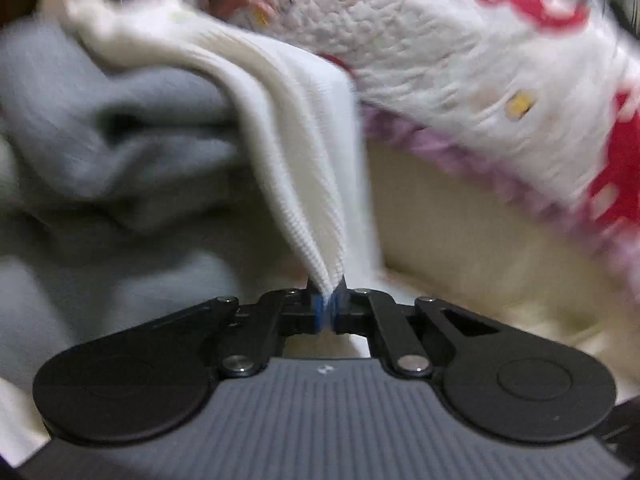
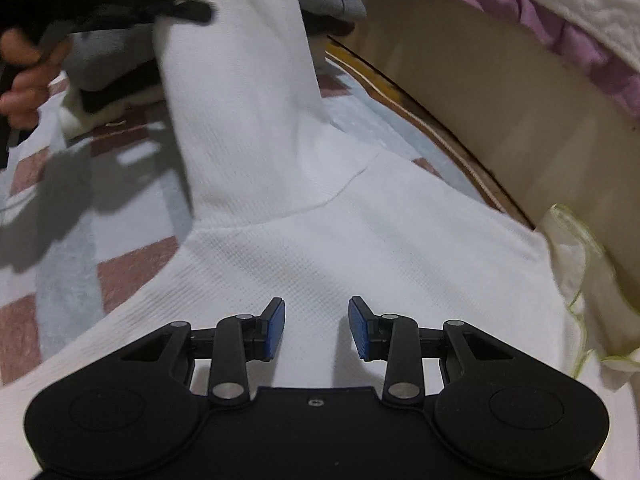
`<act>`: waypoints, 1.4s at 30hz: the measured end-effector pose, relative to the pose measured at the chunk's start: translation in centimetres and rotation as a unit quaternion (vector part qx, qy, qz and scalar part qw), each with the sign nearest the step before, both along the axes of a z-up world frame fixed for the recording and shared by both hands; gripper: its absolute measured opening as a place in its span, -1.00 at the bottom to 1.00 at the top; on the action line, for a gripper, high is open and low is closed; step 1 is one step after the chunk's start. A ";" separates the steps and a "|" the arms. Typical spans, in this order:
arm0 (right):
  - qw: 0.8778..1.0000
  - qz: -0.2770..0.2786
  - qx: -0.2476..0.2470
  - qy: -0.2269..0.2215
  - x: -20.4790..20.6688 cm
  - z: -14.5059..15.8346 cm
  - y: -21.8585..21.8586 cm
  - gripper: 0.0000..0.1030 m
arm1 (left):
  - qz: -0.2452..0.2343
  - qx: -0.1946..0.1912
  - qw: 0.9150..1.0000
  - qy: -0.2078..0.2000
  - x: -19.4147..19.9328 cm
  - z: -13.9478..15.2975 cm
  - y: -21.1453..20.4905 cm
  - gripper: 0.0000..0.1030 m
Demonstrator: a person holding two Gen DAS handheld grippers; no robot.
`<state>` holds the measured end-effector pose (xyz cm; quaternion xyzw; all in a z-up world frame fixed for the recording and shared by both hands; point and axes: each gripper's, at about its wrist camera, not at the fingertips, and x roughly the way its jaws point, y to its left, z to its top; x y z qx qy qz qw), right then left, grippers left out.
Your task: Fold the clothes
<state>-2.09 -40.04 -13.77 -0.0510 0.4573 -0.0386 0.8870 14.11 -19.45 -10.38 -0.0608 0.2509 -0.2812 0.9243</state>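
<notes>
The right tool (image 2: 316, 328) hovers with its 2 blue pads set wide and holding nothing, directly over the body of the white sweatshirt (image 2: 360, 248), which lies spread on the checked mat (image 2: 132, 264) with its far side along the bed frame (image 2: 500, 120). From there the sleeve (image 2: 240, 92) rises away toward the far left, its long axis running from the shoulder seam up to the left tool (image 1: 329, 300), which is pinched on the ribbed cuff (image 1: 316, 216). I judge the left tool nearer for folding the sleeve across, while the right tool is placed to pin the body; beyond lie grey garments (image 1: 120, 128) and a strawberry-print quilt (image 1: 460, 52).
</notes>
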 end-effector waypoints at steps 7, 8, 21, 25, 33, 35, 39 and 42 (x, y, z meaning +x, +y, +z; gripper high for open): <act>0.998 -0.017 0.064 -0.011 3.1 -1.7 0.9 -0.19 | 0.006 0.033 0.999 -0.017 -0.4 -1.1 -1.3 -0.94; 0.997 -0.021 0.069 -0.018 3.2 -1.8 1.2 -0.17 | -0.001 0.023 1.000 -0.014 -0.5 -1.1 -1.2 -0.93; 0.964 -0.215 0.130 -0.089 -6.2 2.6 -7.5 -0.21 | -0.183 -0.055 0.978 -0.090 -6.1 2.0 -5.6 -0.94; 0.944 -0.280 0.133 -0.115 -9.6 3.7 -10.8 -0.20 | -0.281 -0.010 0.959 -0.025 -8.3 -1.0 -9.6 -0.94; 0.958 -0.223 0.132 -0.121 -7.4 4.1 -9.1 -0.20 | -0.289 0.052 0.939 0.181 -8.9 -6.7 -10.4 -0.81; 0.969 -0.173 0.138 -0.112 -5.2 4.2 -7.5 -0.20 | -0.283 0.031 0.938 0.199 -8.9 -5.7 -8.1 -0.54; 0.989 -0.050 0.118 -0.080 -0.5 4.7 -2.6 -0.09 | -0.207 -0.008 0.952 0.223 -8.5 -5.7 -2.4 -0.52; 0.996 0.058 0.050 -0.054 2.0 4.7 2.8 0.14 | -0.173 -0.017 0.958 0.227 -7.2 -6.3 -0.6 -0.53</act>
